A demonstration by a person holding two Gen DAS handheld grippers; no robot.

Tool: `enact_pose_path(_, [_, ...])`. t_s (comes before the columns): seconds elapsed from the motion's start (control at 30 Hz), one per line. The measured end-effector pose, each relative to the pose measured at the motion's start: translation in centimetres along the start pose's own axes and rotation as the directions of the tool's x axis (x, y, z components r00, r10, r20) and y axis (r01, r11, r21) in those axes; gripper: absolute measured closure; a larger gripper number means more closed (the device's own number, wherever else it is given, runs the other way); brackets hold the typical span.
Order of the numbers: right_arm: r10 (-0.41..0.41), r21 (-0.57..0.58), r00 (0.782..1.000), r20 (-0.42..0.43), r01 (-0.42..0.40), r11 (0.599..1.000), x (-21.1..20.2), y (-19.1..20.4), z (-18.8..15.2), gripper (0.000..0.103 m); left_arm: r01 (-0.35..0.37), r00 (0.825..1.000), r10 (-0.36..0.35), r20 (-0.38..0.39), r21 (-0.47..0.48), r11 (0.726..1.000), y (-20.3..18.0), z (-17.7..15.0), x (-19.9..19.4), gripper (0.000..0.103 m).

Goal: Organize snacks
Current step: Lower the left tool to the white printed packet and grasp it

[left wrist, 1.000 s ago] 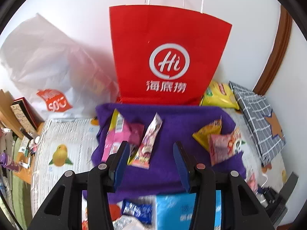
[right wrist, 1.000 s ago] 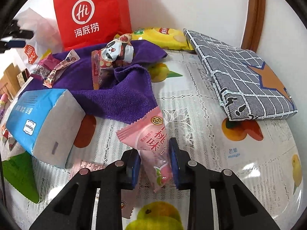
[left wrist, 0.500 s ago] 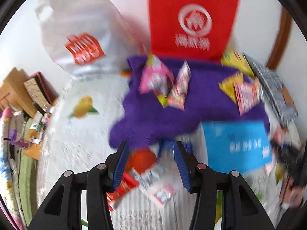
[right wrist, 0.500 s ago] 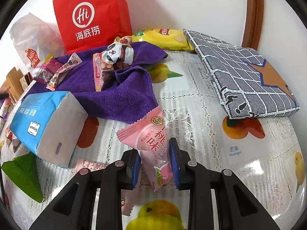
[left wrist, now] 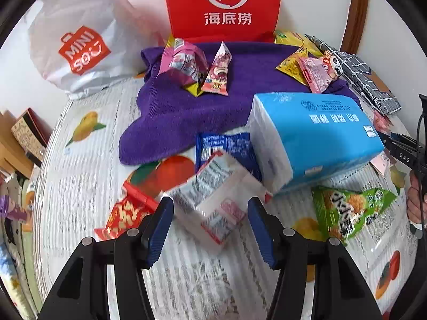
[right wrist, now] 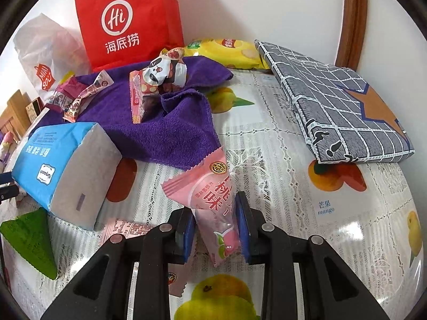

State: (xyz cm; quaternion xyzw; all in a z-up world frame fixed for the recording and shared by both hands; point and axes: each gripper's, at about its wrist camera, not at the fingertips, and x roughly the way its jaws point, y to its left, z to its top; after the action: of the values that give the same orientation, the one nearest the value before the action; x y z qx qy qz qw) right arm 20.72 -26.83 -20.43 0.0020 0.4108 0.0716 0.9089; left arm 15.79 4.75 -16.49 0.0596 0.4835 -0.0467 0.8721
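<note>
1. The left claw (left wrist: 210, 222) has swung away from the purple terry towel (left wrist: 181, 112), which a second ago filled its view under the red paper carrier bag (left wrist: 222, 5), and has come down over the loose packets at the near edge of the bench (left wrist: 88, 186).
2. Its jaws are opening as it arrives. Nothing is pressed between them yet; the blue pads stand clear on either side.
3. I read this as the start of a new pick: several snacks already lie sorted on the towel, and the left claw is now lining up for one more.
4. The likely target, a white crinkled snack packet with printed text and a pink patch (left wrist: 213, 200), lies flat on the lace-patterned cloth, its near corner reaching into the gap between the jaws, slightly left of centre.
5. A red foil packet (left wrist: 125, 213) lies just beside the left pad, a dark blue wrapper (left wrist: 226, 149) just beyond the white one, and the blue-and-white tissue pack (left wrist: 312, 138) to the right.
6. The right claw (right wrist: 214, 224) has not moved: it stays clamped on a pink peach-flavour sachet (right wrist: 210, 197), held above the bench.
</note>
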Motion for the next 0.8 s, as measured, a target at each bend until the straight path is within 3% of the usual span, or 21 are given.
enact_pose_path(0.23, [0.017, 0.013, 1.000, 0.002, -0.017, 1.000, -0.1, -0.3, 0.0, 0.074, 0.012, 1.000, -0.012, 0.022, -0.002, 1.000, -0.1, 0.4, 1.3, 0.041])
enact_pose_path(0.37, [0.024, 0.013, 1.000, 0.001, -0.024, 1.000, 0.0, -0.3, 0.0, 0.073, 0.084, 0.996, -0.085, -0.012, -0.046, 0.995, 0.1, 0.0, 2.3, 0.039])
enact_pose_path(0.53, [0.024, 0.007, 1.000, 0.002, -0.024, 1.000, 0.0, -0.1, 0.0, 0.071, 0.076, 0.997, -0.074, 0.038, -0.067, 0.995, -0.1, -0.7, 1.9, 0.039])
enact_pose_path(0.63, [0.030, 0.012, 1.000, 0.003, -0.030, 0.999, 0.0, -0.2, 0.0, 0.071, 0.071, 0.996, -0.066, 0.058, -0.083, 0.994, -0.1, -1.0, 1.6, 0.053])
enact_pose_path(0.8, [0.057, 0.030, 0.998, 0.008, -0.057, 0.998, 0.0, -0.6, -0.1, 0.072, 0.133, 0.990, -0.125, 0.061, -0.147, 0.980, 0.5, -1.1, 1.1, 0.075])
